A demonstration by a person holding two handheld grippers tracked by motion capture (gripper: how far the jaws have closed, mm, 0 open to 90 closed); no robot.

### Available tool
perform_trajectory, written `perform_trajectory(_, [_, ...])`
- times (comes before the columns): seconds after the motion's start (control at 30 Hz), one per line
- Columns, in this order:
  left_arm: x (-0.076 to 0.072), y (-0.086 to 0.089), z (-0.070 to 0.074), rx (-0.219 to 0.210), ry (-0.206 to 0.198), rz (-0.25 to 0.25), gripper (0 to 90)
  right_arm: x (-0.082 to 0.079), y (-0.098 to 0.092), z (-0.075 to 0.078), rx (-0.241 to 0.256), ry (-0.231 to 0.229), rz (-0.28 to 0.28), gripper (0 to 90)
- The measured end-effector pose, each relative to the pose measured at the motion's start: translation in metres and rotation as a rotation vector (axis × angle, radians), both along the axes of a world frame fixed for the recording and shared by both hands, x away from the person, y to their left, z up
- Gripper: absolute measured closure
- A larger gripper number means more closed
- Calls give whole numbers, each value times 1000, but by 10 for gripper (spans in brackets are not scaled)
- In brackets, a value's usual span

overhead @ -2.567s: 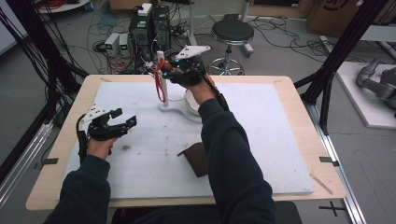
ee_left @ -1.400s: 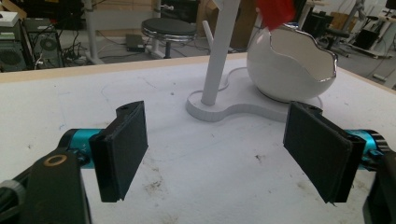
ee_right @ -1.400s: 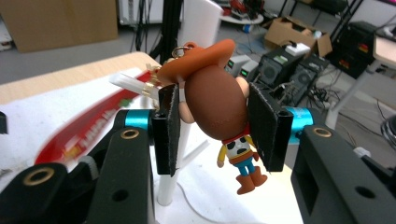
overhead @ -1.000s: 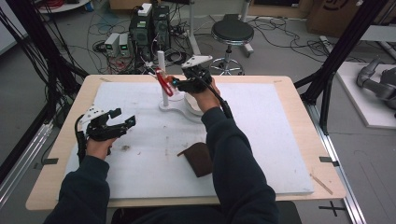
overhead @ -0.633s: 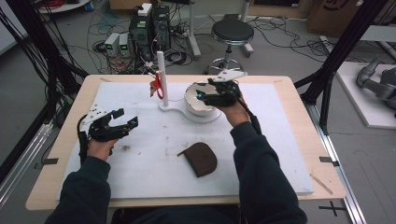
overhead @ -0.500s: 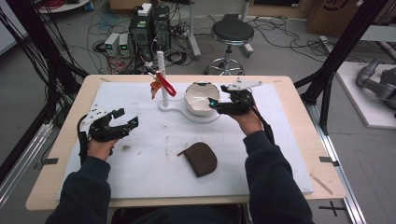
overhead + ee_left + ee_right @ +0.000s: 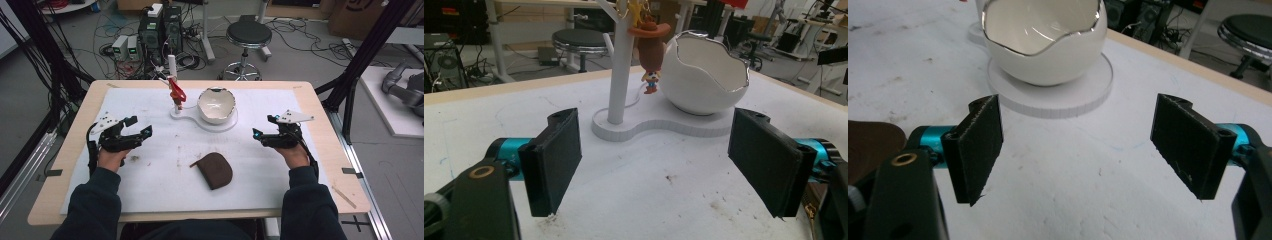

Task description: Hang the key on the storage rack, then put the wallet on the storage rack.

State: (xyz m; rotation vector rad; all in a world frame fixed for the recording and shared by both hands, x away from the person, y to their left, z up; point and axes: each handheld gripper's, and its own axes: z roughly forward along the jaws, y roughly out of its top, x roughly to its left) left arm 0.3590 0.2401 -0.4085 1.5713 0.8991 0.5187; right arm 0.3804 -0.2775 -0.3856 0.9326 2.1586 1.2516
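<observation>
— Grippers first: how do they stand?

— Left gripper hovers over the left of the white mat, jaws spread wide with nothing between them; right gripper hangs over the mat's right side, jaws likewise spread and empty.

— And the keychain?

— Red keychain figure hangs on the white stand at the far middle of the mat, just beside the egg-shaped bowl on the same base; both grippers are well apart from it; a brown pouch lies near the front edge, between the two hands.
</observation>
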Motion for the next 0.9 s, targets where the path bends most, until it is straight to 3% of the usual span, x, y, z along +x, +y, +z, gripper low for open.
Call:
perform_trajectory(0.37, [1, -2, -1, 12, 5, 10, 213, -3, -6, -5, -22, 22, -28, 214])
perform_trajectory(0.57, [3, -6, -2, 18, 8, -7, 214, -8, -10, -7, 5, 37, -30, 215])
perform_trajectory(0.77, [5, -10, -4, 30, 22, -27, 217, -9, 3, -18, -21, 99, 25, 215])
perform_trajectory(0.9, [3, -14, -3, 44, 19, -33, 220, -10, 20, -26, -83, 125, 87, 217])
